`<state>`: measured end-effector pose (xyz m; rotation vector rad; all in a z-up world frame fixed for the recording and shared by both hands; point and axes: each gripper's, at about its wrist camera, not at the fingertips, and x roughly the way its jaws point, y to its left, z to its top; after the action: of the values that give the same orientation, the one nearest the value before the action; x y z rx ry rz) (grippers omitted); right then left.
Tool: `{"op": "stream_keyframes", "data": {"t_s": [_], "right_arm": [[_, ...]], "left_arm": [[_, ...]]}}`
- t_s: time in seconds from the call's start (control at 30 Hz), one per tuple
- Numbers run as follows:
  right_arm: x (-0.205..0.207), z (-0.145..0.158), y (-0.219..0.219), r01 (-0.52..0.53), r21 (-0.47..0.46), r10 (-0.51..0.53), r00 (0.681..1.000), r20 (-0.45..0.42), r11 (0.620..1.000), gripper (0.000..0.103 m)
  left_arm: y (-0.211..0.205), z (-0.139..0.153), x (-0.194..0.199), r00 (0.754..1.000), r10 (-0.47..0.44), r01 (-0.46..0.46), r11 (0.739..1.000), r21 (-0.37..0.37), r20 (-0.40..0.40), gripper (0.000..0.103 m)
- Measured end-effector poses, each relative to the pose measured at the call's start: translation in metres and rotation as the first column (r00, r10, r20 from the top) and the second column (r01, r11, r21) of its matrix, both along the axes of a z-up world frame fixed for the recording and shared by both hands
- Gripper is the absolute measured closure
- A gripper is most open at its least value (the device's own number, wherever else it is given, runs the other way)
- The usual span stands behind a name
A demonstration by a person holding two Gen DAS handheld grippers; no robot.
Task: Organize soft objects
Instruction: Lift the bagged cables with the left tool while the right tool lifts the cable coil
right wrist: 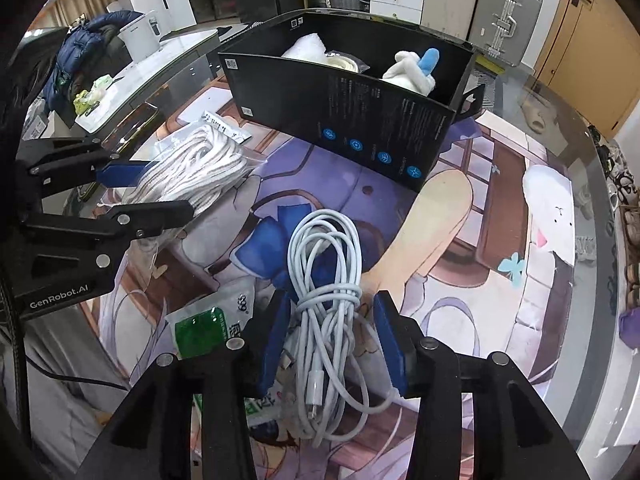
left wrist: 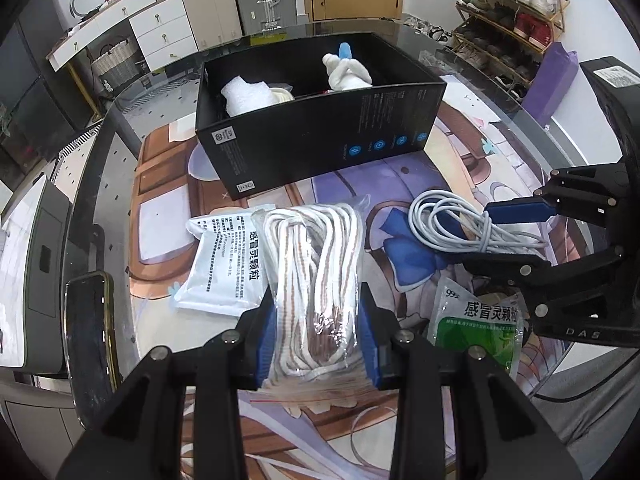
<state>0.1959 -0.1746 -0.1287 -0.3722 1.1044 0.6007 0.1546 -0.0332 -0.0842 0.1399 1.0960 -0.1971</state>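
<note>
Bagged white rope (left wrist: 316, 280) squeezed by left gripper (left wrist: 320, 344); right gripper (right wrist: 332, 344) brackets coiled white cable (right wrist: 328, 304).

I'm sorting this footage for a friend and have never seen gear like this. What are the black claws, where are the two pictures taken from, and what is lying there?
The claws are hand-held grippers, one in each of a person's hands, each carrying a wide-angle camera that looks along its two fingers. One picture comes from the left gripper, the other from the right gripper; each also shows the other from the side.

The left one straddles a bagged rope and seems to press its sides. The right one sits open around a white cable. Both lie on a glass table over a cartoon mat, beside a white packet and a green packet. Behind stands a black box holding a plush toy and other soft white things.
</note>
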Motion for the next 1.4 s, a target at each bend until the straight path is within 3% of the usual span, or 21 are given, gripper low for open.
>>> {"op": "stream_keyframes", "data": {"t_s": [0.23,0.33,0.47,0.57,0.73,0.87,1.03,1.23,1.4], "right_arm": [[-0.009,0.005,-0.003,-0.022,-0.024,0.022,1.0,0.011,0.999,0.059],[-0.012,0.006,-0.006,-0.034,-0.024,0.034,0.999,0.005,0.999,0.07],[-0.017,0.006,-0.005,-0.038,-0.044,0.039,0.999,0.027,0.998,0.073],[-0.016,0.014,-0.005,-0.03,-0.021,0.031,0.999,0.038,0.999,0.087],[-0.018,0.023,-0.001,-0.031,-0.008,0.032,0.998,0.06,0.999,0.099],[-0.02,0.023,0.002,-0.043,-0.008,0.043,0.997,0.059,0.999,0.102],[-0.022,0.023,0.004,-0.046,-0.024,0.048,0.995,0.089,0.999,0.101],[-0.015,0.01,0.003,-0.038,-0.016,0.039,0.997,0.061,0.999,0.068],[-0.006,0.007,0.003,-0.015,-0.009,0.016,0.997,0.074,1.0,0.065]], "left_arm": [[0.003,0.005,-0.006,1.0,-0.003,0.003,1.0,-0.004,0.013,0.068],[0.006,0.004,-0.008,1.0,-0.003,0.003,1.0,0.0,0.012,0.068],[0.009,0.003,-0.013,1.0,-0.003,0.003,1.0,0.004,0.017,0.068],[0.01,0.004,-0.015,1.0,-0.012,0.012,1.0,0.001,0.015,0.068],[0.01,0.01,-0.016,0.999,-0.009,0.009,1.0,0.001,0.034,0.068],[0.008,0.012,-0.017,0.999,-0.014,0.014,1.0,-0.002,0.042,0.068],[0.007,0.01,-0.017,0.999,-0.014,0.014,1.0,0.003,0.037,0.068],[0.007,0.004,-0.015,1.0,-0.006,0.006,1.0,0.014,0.023,0.068],[0.005,0.003,-0.016,1.0,-0.009,0.008,1.0,0.017,0.021,0.068]]}}
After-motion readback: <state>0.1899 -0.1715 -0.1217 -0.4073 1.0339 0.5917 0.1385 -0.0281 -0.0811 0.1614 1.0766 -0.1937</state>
